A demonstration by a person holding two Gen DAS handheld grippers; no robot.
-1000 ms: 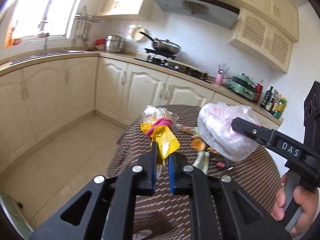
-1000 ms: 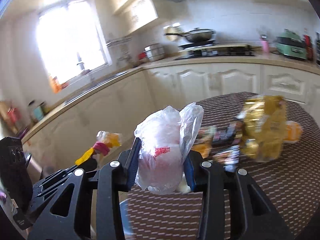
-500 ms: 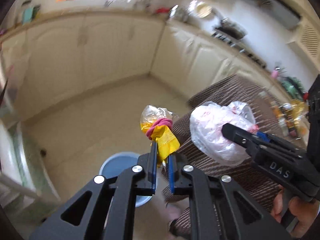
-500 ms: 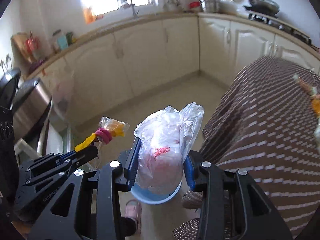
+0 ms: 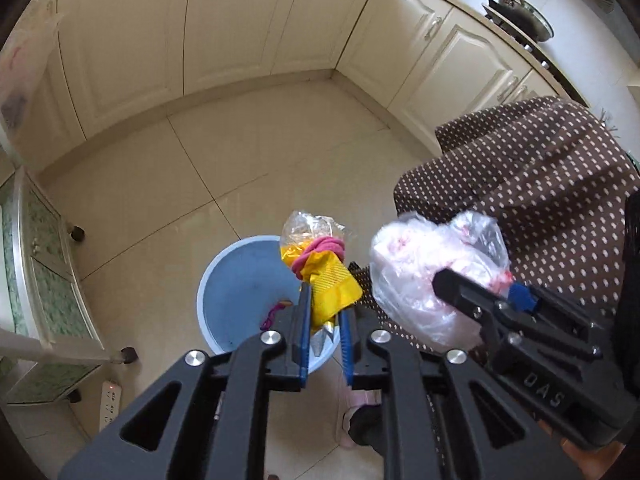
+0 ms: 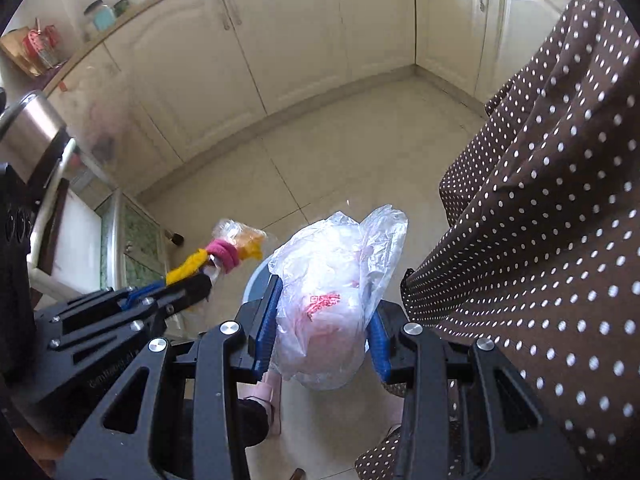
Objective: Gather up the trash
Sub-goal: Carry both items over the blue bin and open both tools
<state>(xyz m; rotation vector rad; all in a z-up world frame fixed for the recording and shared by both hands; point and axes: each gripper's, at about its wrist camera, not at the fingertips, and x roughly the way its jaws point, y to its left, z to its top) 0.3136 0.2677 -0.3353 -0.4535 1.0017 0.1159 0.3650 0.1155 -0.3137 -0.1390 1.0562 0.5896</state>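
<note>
Yellow wrapper [image 5: 326,288] sits between the left gripper's [image 5: 325,324] just-parting jaws, perhaps loosely; right gripper [image 6: 322,334] clamps the plastic bag [image 6: 328,300] over the blue bin [image 5: 240,288].

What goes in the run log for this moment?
left gripper: opening, yellow wrapper between jaws | right gripper: holding plastic bag | blue bin: below

Both wrist views face down (sharing bucket [image 5: 240,292]).

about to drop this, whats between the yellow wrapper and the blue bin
Nothing. In the left wrist view the yellow wrapper hangs over the blue bin's open mouth, with only air between.
</note>
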